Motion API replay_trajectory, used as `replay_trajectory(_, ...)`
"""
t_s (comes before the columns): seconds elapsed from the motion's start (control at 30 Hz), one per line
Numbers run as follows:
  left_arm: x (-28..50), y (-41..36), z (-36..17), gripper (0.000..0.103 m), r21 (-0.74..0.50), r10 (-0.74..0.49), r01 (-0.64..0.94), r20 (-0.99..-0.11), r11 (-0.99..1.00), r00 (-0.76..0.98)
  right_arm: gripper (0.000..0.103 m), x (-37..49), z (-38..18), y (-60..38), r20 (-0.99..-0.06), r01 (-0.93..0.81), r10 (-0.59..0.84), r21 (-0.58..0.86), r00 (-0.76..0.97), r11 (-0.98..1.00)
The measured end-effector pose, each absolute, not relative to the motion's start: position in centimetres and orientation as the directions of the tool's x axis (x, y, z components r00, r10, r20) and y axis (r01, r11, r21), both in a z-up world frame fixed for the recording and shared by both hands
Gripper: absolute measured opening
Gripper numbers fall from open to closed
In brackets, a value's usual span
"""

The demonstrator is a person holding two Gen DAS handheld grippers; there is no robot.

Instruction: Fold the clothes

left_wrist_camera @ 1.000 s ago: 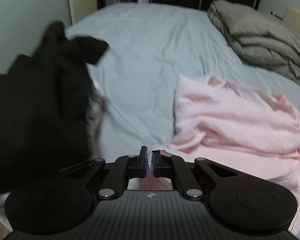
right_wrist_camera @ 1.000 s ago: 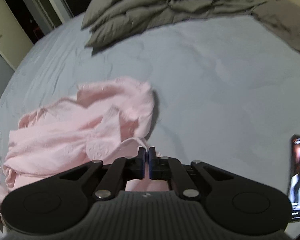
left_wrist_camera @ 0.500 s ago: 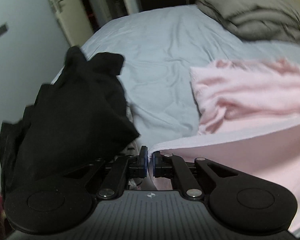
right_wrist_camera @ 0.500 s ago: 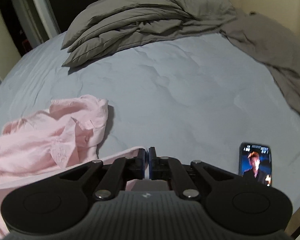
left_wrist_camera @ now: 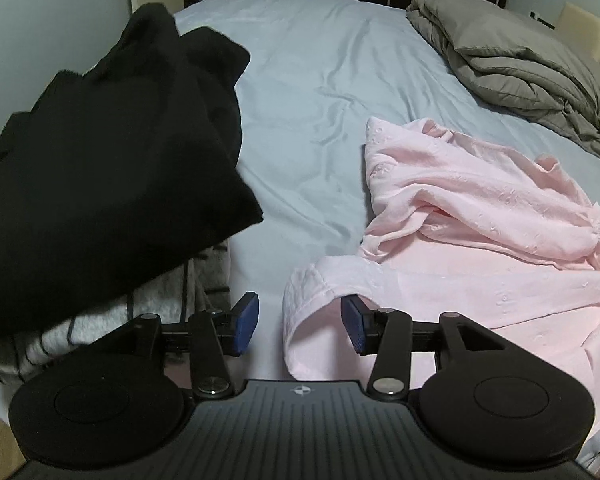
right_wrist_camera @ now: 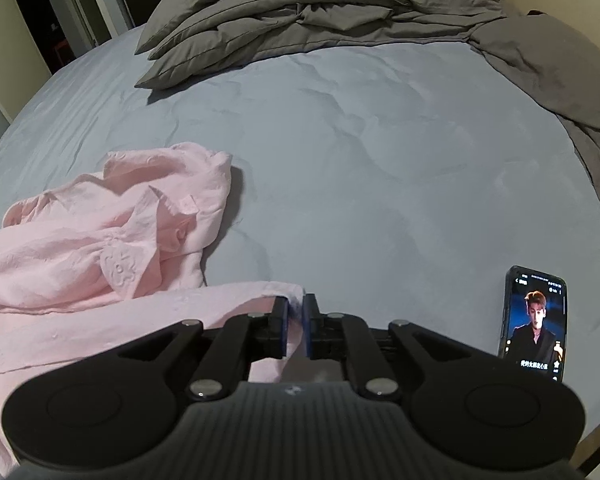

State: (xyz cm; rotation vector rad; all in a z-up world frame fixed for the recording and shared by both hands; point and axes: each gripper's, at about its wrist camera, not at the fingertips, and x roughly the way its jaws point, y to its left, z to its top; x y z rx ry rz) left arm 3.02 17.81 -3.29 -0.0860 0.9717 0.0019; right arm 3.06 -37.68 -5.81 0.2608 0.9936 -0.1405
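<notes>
A crumpled pink shirt (left_wrist_camera: 480,208) lies on the light blue bed sheet (left_wrist_camera: 320,100), its near hem spread flat toward me. My left gripper (left_wrist_camera: 299,322) is open and its jaws are opening; the hem's left corner lies loose between them, and neither pad presses on it. In the right wrist view the same pink shirt (right_wrist_camera: 100,232) lies at the left. The right gripper (right_wrist_camera: 296,322) has its jaws a narrow gap apart and opening. The hem's right corner rests at their tips, against the left pad.
A black garment (left_wrist_camera: 100,160) is heaped at the left over a grey striped one (left_wrist_camera: 100,324). A grey duvet (right_wrist_camera: 300,12) is piled at the far side of the bed. A lit phone (right_wrist_camera: 534,322) lies near the bed's front edge, right of the right gripper.
The left jaws have opened and let go of the pink hem. The right jaws have parted slightly. The hem, held taut between both grippers before, now lies on the sheet.
</notes>
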Motion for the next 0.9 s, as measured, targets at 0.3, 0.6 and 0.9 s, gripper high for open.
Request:
replay_trajectory(0.3,2.5,18.3,-5.1,0.045,-0.097,-0.042,-0.084,-0.861,0.992,0.507,0.050,2.1,-5.7,-37.7,-0.842,0.239,0.025,0.181,0.539,0.954)
replay_trajectory(0.6,2.3,19.5,-6.3,0.045,-0.170,-0.075,-0.160,-0.876,0.972,0.477,0.050,1.2,-6.5,-38.5,-0.847,0.286,0.117,0.301,0.519,0.910)
replay_trajectory(0.9,2.3,19.0,-5.3,0.007,-0.169,-0.071,-0.143,-0.851,0.975,0.520,0.008,1.2,-7.9,-38.5,-0.840,0.306,0.129,0.329,0.527,0.893)
